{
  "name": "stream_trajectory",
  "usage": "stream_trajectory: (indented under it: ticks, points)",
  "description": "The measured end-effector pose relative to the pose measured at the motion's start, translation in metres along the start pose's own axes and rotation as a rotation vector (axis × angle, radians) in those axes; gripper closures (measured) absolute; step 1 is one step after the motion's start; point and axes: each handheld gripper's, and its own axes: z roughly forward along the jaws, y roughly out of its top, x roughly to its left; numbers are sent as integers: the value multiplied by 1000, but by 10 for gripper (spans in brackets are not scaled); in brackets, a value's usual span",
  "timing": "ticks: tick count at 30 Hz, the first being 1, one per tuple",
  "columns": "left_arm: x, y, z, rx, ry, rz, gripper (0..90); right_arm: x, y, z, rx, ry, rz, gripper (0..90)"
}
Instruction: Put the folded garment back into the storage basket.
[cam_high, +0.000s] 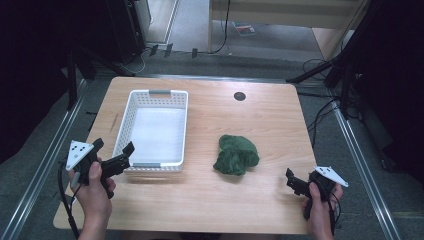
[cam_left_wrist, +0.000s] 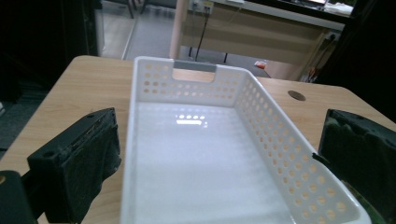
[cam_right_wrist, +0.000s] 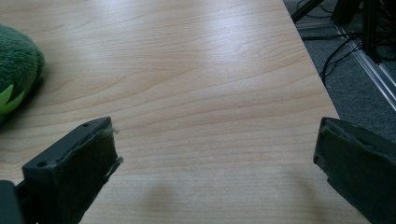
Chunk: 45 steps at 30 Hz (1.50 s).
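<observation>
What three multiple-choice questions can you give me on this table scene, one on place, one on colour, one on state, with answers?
1. Where does the green plush toy lie?
A. in the basket
B. on the table right of the basket
C. on the floor

2. What colour is the basket?
A. white
B. blue
C. red

3. How does the right tool stand?
A. shut on the toy
B. open, holding nothing
C. shut on the basket

Answers: 1 B, it rests on bare wood apart from the basket; 2 A, its perforated walls are white; 3 B, its jaws stand wide apart over bare table.
</observation>
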Motion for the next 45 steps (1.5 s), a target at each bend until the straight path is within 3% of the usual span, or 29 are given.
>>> stream_trajectory:
  ticks: [28,45]
  points:
    - [-71,7,46,44,-144,44,0,0,0,0,3,3,-1,0]
    - [-115,2,72,93,-229,75,0,0,0,1,0,5,-2,0]
